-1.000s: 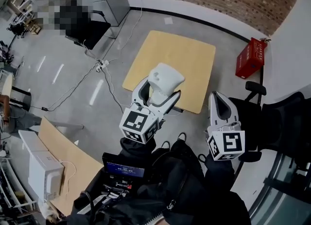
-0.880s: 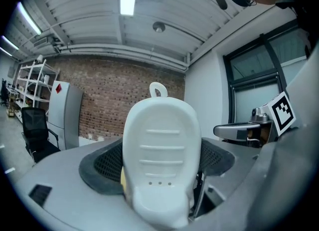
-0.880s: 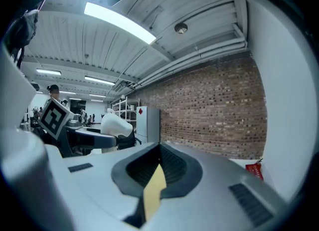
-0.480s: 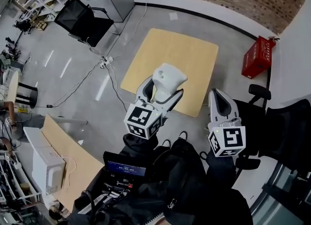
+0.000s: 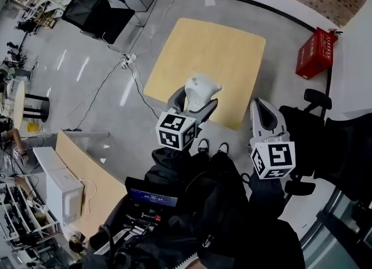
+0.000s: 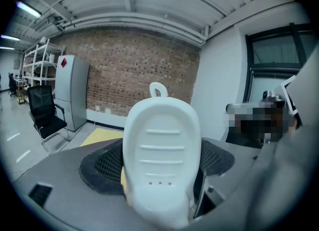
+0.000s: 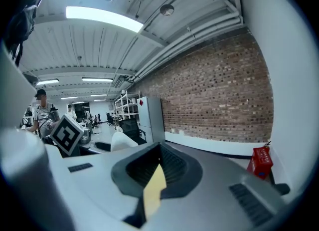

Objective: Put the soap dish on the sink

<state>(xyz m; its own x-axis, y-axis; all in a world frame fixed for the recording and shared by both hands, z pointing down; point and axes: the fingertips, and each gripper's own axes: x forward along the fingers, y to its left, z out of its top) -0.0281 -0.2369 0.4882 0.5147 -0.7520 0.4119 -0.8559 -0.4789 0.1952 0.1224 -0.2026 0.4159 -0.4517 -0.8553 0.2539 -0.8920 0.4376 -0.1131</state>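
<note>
Since the white oval plastic soap dish (image 6: 162, 150) is standing on end between the wide-spread jaws of your left gripper (image 5: 194, 101), pinched by its sides with most of it poking out past the pads, it's got plenty of leverage to twist or squirt out. Smooth plastic on mesh pads looks like a so-so hold to me, so one knock against an edge could pop it loose. Right now it's up in the air over the near edge of the pale square wooden table (image 5: 215, 53).

Bigger worry: there's no sink in any view, so you're carrying it somewhere you can't see yet, with a black office chair (image 5: 96, 15) at far left and a power cable (image 5: 131, 82) trailing across the floor.

Your right gripper (image 5: 260, 106) hangs off to the right, jaws drawn nearly together on nothing, so it's no backup unless you bring it over. The dish could also land wrong side up, so check which way it faces.
</note>
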